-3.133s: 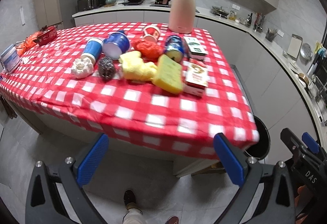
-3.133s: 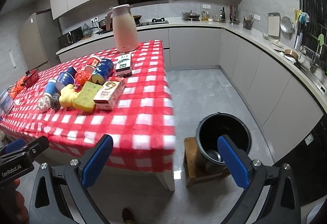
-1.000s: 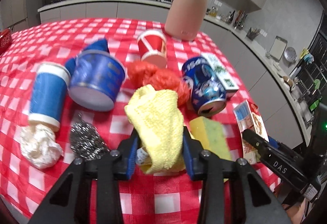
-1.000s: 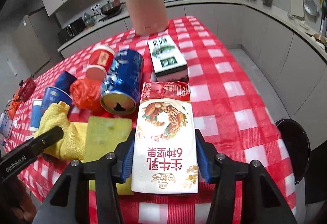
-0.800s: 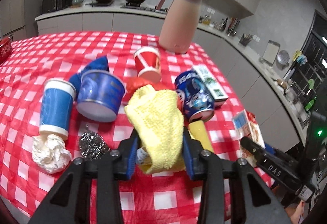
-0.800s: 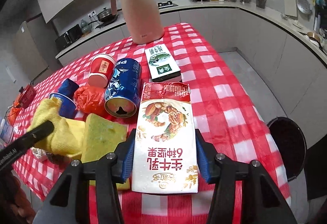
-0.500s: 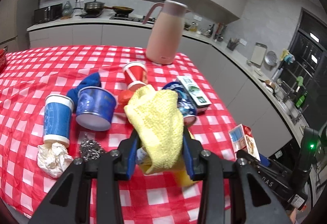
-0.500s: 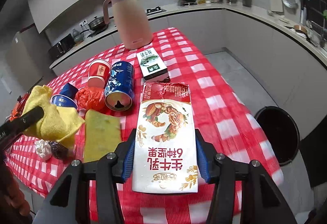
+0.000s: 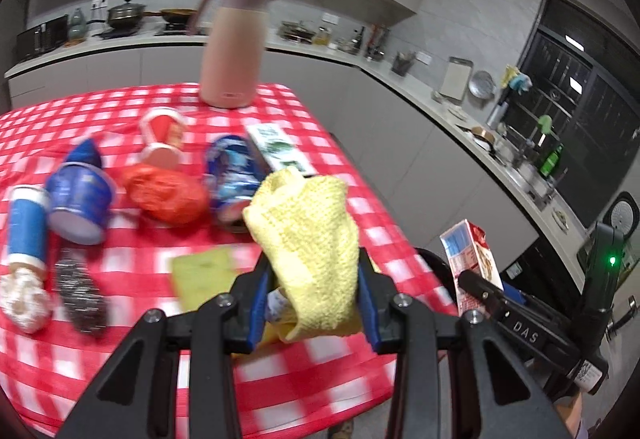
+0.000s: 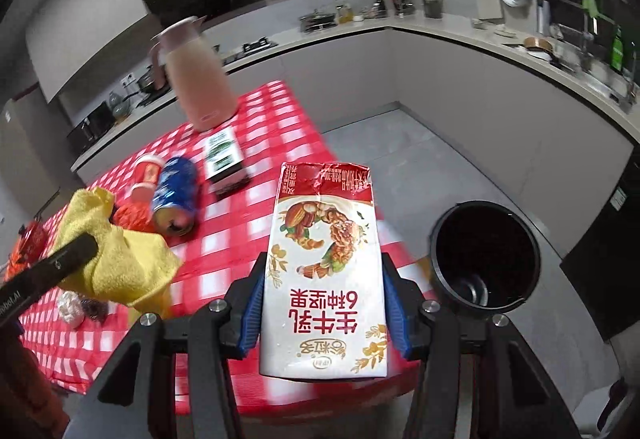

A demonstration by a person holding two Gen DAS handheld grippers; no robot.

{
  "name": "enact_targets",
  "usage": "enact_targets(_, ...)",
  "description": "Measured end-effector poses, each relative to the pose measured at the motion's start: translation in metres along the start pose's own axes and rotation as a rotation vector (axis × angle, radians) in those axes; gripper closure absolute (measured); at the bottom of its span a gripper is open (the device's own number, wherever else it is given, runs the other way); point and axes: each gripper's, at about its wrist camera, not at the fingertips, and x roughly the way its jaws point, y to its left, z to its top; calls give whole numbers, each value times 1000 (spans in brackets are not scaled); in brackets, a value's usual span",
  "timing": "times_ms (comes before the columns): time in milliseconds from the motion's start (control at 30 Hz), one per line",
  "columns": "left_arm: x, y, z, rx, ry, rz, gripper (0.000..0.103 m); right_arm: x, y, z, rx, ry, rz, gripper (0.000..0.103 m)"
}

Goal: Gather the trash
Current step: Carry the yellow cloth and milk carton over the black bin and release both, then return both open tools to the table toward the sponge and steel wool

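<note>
My left gripper (image 9: 314, 303) is shut on a yellow knitted cloth (image 9: 308, 239) and holds it above the table's near right corner. The cloth also shows in the right wrist view (image 10: 116, 259). My right gripper (image 10: 324, 315) is shut on a white and red milk carton (image 10: 324, 271), lifted off the table; the carton also shows in the left wrist view (image 9: 470, 259). A black trash bin (image 10: 484, 259) stands on the floor to the right of the table, open.
The red checked table (image 9: 132, 319) holds a pink jug (image 9: 232, 47), a blue can (image 9: 230, 175), a red cup (image 9: 162, 137), an orange bag (image 9: 164, 193), blue cups (image 9: 80, 201), a green sponge (image 9: 202, 273), steel wool (image 9: 80, 293) and a green box (image 9: 280, 151). Kitchen counters run along the right.
Both grippers have lifted and swung right with their loads, away from the table. The trash bin has come closer in the right wrist view.
</note>
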Motion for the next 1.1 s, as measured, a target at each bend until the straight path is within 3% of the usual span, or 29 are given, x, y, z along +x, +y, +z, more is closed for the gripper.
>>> enact_targets(200,50,-79,-3,21,35,-36,63,5,-95,18,38,-3,-37,49)
enact_targets(400,116,-165,-6,33,97,-63,63,31,-210,43,55,64,-62,50)
enact_targets(533,163,-203,-18,34,153,-43,63,60,-261,53,27,118,-51,49)
enact_targets(733,230,-227,-50,29,265,-2,62,122,-304,44,-12,241,4,49)
enact_targets(833,255,-231,-62,22,320,23,49,152,-320,38,-12,315,62,49)
enact_targets(867,260,-230,-63,15,332,34,42,160,-322,36,-17,334,63,45)
enact_targets(900,264,-228,-64,10,341,44,38,167,-326,35,-23,346,55,29)
enact_targets(967,265,-226,-58,1,330,86,26,170,-335,38,-22,315,38,23)
enact_targets(1100,244,-221,-37,-28,251,114,26,157,-345,53,-20,237,3,23)
